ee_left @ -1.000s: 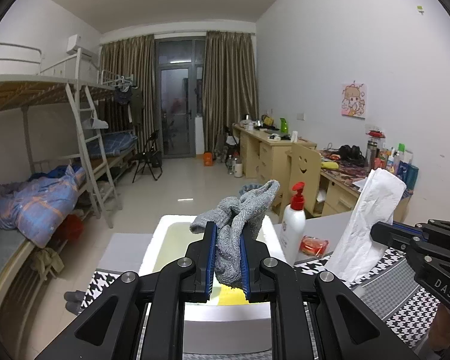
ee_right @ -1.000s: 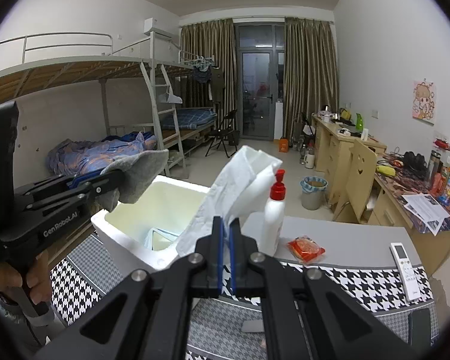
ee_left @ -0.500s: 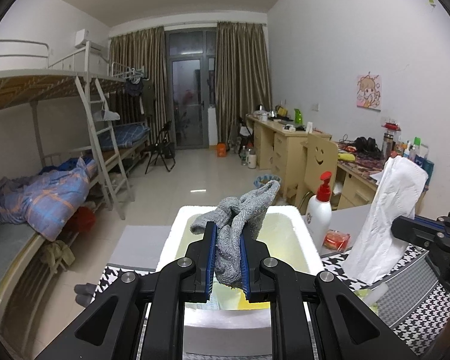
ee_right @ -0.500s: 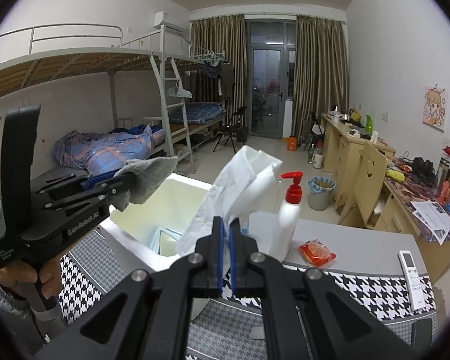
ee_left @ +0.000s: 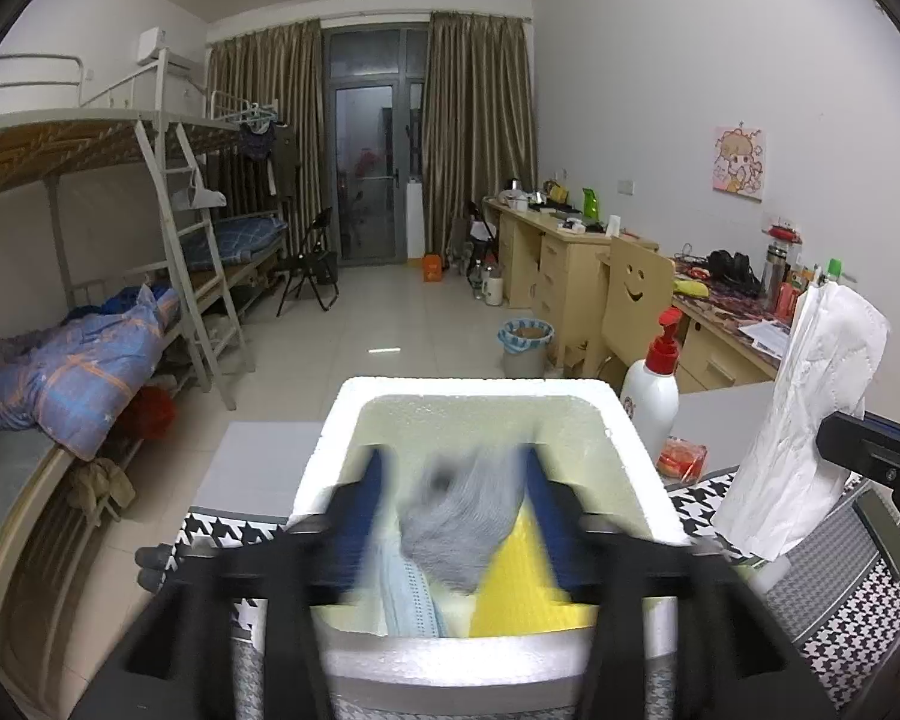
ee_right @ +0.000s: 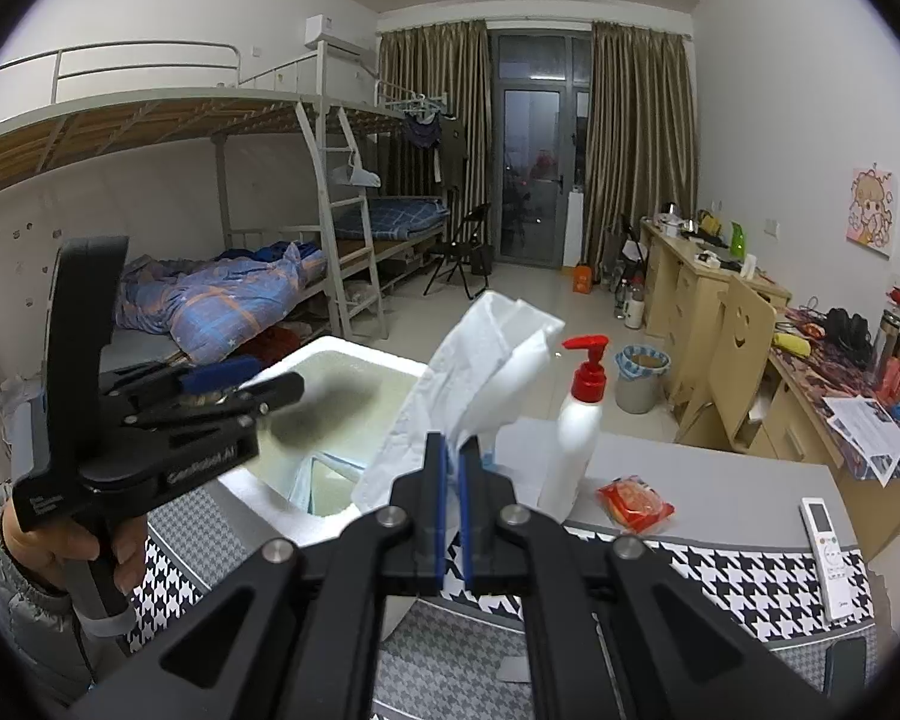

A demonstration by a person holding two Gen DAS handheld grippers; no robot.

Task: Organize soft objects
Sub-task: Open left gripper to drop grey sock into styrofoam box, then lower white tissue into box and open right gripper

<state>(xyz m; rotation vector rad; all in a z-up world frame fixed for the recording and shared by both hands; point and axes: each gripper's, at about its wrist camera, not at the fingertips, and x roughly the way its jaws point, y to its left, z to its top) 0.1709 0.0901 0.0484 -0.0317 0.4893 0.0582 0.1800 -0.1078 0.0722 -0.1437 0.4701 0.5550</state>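
1. Since half a second ago the left gripper [ee_left: 453,516] has spread its fingers wide, and the grey cloth [ee_left: 462,519] that was pinched between them now sits loose and blurred in the gap, above the inside of the foam box [ee_left: 630,438].
2. Below the cloth, in the box, lie a pale blue item [ee_left: 411,588] under the left finger and a yellow one [ee_left: 522,582] under the right finger.
3. The right gripper [ee_right: 450,516] is pressed together on the lower edge of a white pad [ee_right: 480,372], which stands up and tilts left from the fingertips, just over the box's near corner.
4. Just right of those fingers stands a white pump bottle [ee_right: 576,432] with a red top; past it lies a red packet [ee_right: 633,501], and far right a remote [ee_right: 828,546].
5. The box, bottle and packet rest on a table [ee_right: 720,480] with a houndstooth cloth [ee_right: 690,570] at its near edge.
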